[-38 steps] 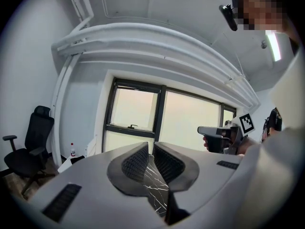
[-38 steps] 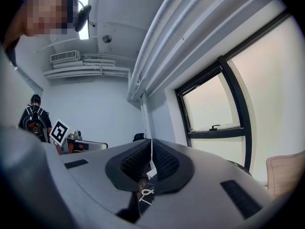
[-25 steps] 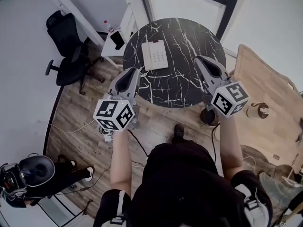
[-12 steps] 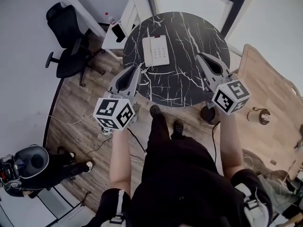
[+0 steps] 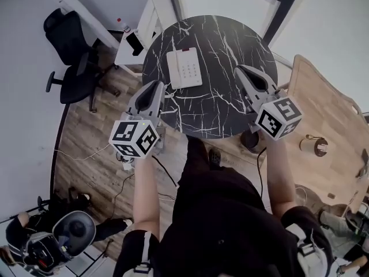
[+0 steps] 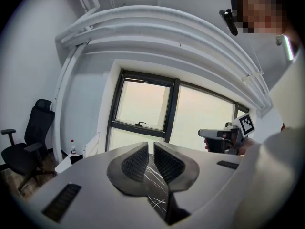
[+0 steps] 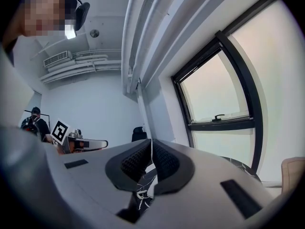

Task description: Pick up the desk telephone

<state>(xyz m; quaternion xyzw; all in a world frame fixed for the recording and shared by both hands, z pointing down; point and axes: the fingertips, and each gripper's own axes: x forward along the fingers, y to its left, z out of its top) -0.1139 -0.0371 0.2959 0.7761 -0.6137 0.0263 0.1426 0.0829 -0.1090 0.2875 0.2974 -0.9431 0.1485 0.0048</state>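
Desk telephone (image 5: pixel 184 68): lay flat and white, keypad up, on the far-left part of the round black marbled surface (image 5: pixel 228 105); nothing touched it.
Left tongs (image 5: pixel 155 87): pressed together and empty, with only the marbled top showing past the tips in the left gripper view (image 6: pixel 150 149); held over the near-left edge of the surface, near the telephone's near-left corner but apart from it.
Right tongs (image 5: pixel 244 73): likewise closed on nothing (image 7: pixel 151 149); held over the right side of the surface, well apart from the telephone.
Step in hand: the approach, by my reading; no grasp had begun.
Next move: both tongs would have to open first. The telephone's body looked broad and low, so a hold on its left and right edges seemed likelier than one pinch, kept level so the handset did not slip off.
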